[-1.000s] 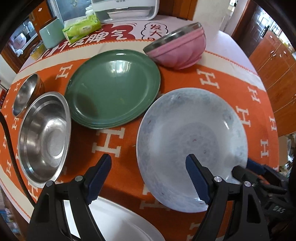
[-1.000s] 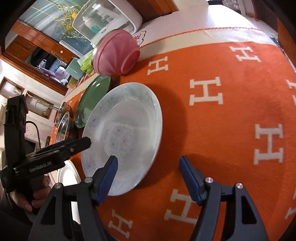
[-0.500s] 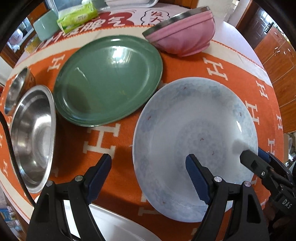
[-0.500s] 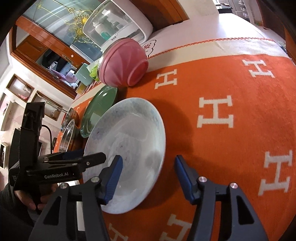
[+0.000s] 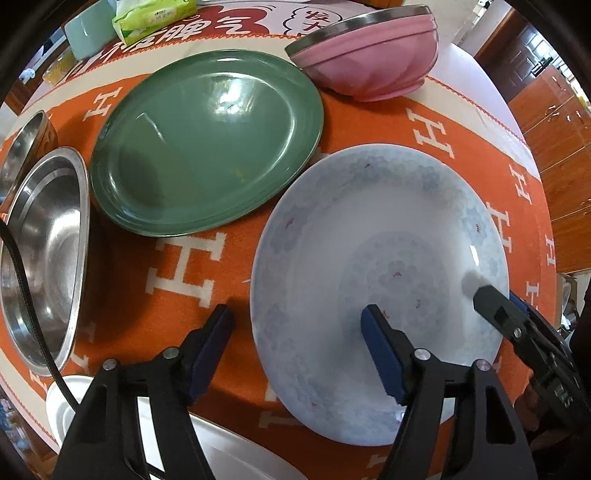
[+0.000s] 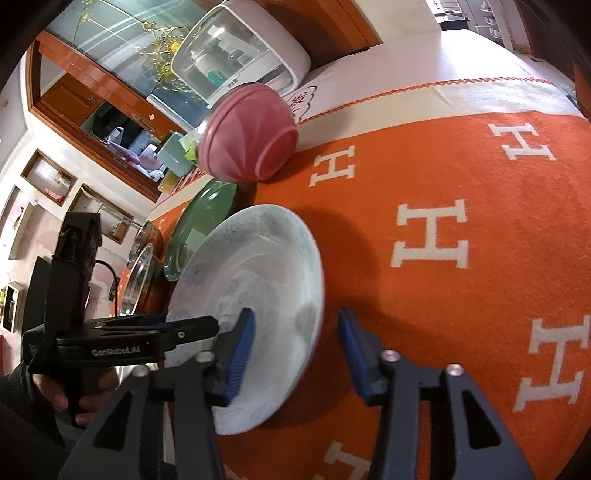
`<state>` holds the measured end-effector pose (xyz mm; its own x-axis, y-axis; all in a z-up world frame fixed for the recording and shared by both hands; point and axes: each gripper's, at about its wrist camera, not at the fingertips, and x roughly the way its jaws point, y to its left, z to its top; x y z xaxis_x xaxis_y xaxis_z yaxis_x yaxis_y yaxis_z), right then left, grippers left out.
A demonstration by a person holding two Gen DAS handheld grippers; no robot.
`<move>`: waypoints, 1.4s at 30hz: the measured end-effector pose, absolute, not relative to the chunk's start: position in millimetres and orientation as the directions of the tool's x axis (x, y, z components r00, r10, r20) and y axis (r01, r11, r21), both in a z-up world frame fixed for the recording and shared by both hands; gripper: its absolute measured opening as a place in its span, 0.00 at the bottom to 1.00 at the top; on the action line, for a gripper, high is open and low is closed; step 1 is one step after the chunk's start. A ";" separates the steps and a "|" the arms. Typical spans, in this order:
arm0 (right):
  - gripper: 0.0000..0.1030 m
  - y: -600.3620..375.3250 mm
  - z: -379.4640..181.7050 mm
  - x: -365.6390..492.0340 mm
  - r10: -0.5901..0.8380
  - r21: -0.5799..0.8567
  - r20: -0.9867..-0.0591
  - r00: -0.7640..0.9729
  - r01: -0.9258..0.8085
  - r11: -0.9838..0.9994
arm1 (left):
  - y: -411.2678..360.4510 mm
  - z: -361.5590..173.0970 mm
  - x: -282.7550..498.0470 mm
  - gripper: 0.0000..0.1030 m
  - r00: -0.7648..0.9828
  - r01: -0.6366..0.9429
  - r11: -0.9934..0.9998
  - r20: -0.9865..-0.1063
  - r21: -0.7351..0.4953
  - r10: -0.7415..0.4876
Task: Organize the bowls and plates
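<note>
A pale blue patterned plate lies on the orange cloth. My left gripper straddles its near-left rim, one finger over the cloth and the other over the plate's inside. Its jaws are closing, and the pads stand clear of the rim. My right gripper straddles the plate at its right rim, also closing, with a gap still showing beside the rim. In the left wrist view the right gripper sits at the plate's right edge. A green plate and a tilted pink bowl lie beyond.
A large steel bowl and a smaller one stand at the left. A white plate lies at the table's near edge. A tissue pack and a teal cup stand at the back, and a white appliance behind the bowl.
Both grippers' jaws have narrowed around the pale blue plate's rim. The right gripper has slid further over the plate's right edge. The left gripper has come closer to the plate.
</note>
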<state>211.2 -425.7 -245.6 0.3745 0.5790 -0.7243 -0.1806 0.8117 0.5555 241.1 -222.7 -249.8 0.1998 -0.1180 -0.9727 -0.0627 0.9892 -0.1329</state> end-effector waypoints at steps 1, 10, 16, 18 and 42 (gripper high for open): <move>0.29 -428.2 -247.1 211.7 0.577 0.559 -0.725 0.377 -0.168 0.812 | -223.7 -248.9 240.8 0.63 0.203 -0.061 0.989 -0.972 -0.137 -0.122; 0.17 -437.8 -254.0 212.9 0.605 0.611 -0.701 0.376 -0.119 0.782 | -229.9 -245.2 238.2 0.48 0.217 -0.055 0.985 -0.964 -0.166 -0.151; 0.13 -433.6 -256.0 214.0 0.624 0.628 -0.704 0.339 -0.114 0.770 | -223.3 -245.6 237.8 0.41 0.223 -0.075 0.982 -0.962 -0.176 -0.155; 0.12 -431.5 -255.9 213.2 0.621 0.626 -0.709 0.333 -0.107 0.772 | -222.3 -246.0 238.6 0.39 0.223 -0.077 0.981 -0.962 -0.177 -0.156; 0.09 -442.0 -245.8 171.2 0.543 0.566 -0.787 0.292 -0.010 0.825 | -208.2 -243.4 198.9 0.24 0.189 -0.131 0.935 -0.934 -0.331 -0.304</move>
<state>171.2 -442.0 -245.8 0.2918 0.5433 -0.7872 -0.0095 0.8246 0.5656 198.9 -208.2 -243.4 0.1885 -0.3039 -0.9339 -0.1308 0.9347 -0.3306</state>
